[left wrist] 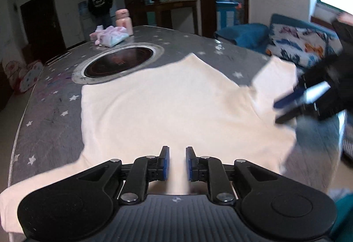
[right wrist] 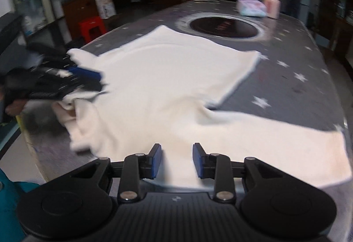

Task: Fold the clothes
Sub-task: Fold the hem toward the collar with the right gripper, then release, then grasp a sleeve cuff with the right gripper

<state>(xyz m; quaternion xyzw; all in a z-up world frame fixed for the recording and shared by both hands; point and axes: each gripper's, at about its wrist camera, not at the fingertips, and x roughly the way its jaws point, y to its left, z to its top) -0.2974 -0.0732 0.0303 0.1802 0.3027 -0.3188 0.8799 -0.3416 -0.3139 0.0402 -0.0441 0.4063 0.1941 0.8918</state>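
A cream long-sleeved garment point(left wrist: 167, 96) lies spread over the grey star-patterned counter point(left wrist: 50, 96), its body mostly flat and one sleeve point(right wrist: 286, 145) stretched out toward the counter's near edge in the right wrist view. The left tool point(left wrist: 177, 162) hovers low over the near part of the cloth with its blue-padded fingers apart, and pale fabric shows in the gap between them; whether the pads touch it cannot be told. The right tool point(right wrist: 177, 159) stands open as well, its fingers spread wider, with the cream fabric beneath and between them. In the left wrist view the right tool appears blurred at the garment's right edge, by a raised fold of the other sleeve point(left wrist: 273, 78). In the right wrist view the left tool is a dark blur at the garment's left side, where the cloth is bunched. Beyond the garment a round dark burner point(left wrist: 119, 62) is set into the counter, and farther off sit a pink bottle point(left wrist: 124, 21) and a small pastel bundle point(left wrist: 110, 35). A person point(left wrist: 99, 4) stands in the background, facing away.
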